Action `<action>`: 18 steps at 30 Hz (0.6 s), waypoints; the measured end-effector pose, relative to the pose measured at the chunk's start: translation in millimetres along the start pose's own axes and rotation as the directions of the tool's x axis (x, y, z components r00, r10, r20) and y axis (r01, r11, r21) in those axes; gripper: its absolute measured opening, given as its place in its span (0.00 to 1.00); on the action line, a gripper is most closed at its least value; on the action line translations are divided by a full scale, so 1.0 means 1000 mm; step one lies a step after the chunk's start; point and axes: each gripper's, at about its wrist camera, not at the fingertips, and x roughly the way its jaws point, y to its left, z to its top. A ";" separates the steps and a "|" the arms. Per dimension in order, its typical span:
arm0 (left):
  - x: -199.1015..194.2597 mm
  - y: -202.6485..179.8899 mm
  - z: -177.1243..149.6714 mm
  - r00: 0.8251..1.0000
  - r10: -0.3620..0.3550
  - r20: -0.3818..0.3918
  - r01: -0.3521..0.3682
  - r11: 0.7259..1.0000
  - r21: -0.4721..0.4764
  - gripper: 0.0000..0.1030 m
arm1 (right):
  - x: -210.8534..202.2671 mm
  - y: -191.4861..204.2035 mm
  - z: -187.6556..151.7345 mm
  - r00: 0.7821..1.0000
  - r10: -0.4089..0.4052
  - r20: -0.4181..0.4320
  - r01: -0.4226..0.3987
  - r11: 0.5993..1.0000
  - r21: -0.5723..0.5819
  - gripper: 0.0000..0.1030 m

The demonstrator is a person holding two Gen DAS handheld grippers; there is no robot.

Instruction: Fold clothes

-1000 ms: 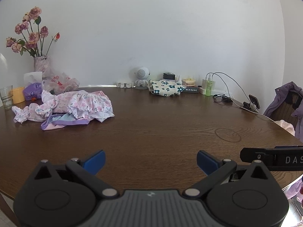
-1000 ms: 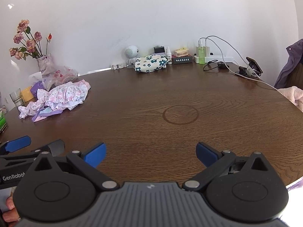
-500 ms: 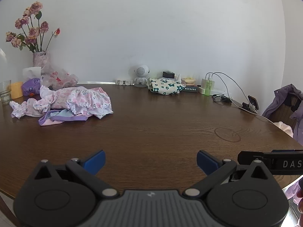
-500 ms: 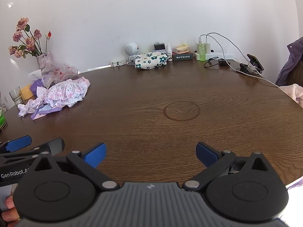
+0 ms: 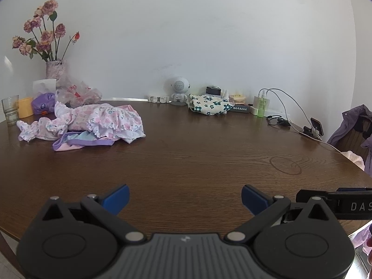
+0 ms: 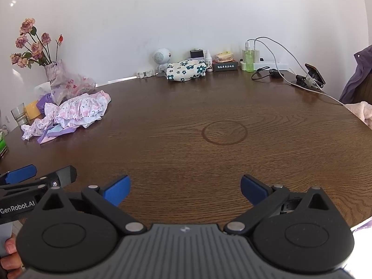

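Clothes pile (image 5: pixel 88 123) nearer; both grippers' fingers (image 5: pixel 116 197) wide apart, empty.

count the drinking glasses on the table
1. The glass stands at the table's far left edge, next to a yellow cup, behind the pile of clothes. Others may be hidden behind the clutter there.

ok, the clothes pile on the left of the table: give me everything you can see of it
The clothes pile is a loose, unfolded heap of thin soft fabric on the brown wooden table, left of centre. On top lies a white garment with pink floral print and ruffled edges; one narrow part trails off leftward. Beneath it, lilac-trimmed pink and pale blue fabric sticks out at the front. A crinkled plastic bag sits just behind it; contact is unclear. Neither hand-held gripper is near it.
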 end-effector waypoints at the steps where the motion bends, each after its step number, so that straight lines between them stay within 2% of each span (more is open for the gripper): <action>1: 0.000 0.000 0.000 1.000 0.000 0.000 0.000 1.000 0.000 1.00 | 0.000 0.000 0.000 1.000 0.000 0.000 0.000 1.000 0.000 1.00; 18: -0.003 0.000 -0.001 1.000 0.004 0.005 -0.004 1.000 0.003 1.00 | 0.000 0.001 -0.001 1.000 0.010 -0.006 -0.010 1.000 0.000 1.00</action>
